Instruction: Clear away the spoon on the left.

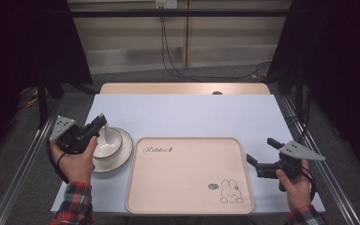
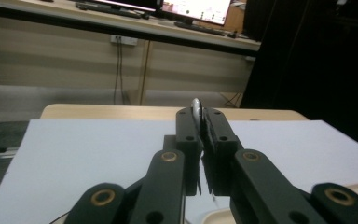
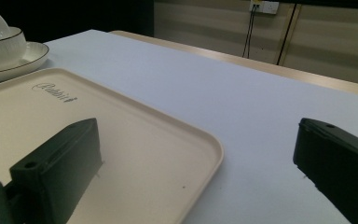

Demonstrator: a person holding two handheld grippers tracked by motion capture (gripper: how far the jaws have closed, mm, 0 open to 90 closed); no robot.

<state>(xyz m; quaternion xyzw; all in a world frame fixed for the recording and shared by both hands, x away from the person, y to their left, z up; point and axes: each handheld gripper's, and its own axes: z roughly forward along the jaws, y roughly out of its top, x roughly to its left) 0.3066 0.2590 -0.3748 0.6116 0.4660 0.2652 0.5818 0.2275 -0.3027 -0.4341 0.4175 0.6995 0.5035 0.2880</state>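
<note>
Past the tips of the left gripper's [image 2: 199, 115] jaws, a pale sheet [image 2: 98, 144] runs to the table's wooden edge [image 2: 121, 112]. Beyond it, up and left of the jaws, a socket [image 2: 123, 40] sits on the beige wall with cables [image 2: 118, 70] hanging below it. Straight above the jaws a lit monitor [image 2: 198, 9] stands on a desk [image 2: 205, 35]. A dark curtain [image 2: 317, 70] hangs to their right. The sheet also spreads between and ahead of the right gripper's [image 3: 196, 135] jaws. In the high view, a metal rail [image 1: 23, 159] lies outside the left jaws.
</note>
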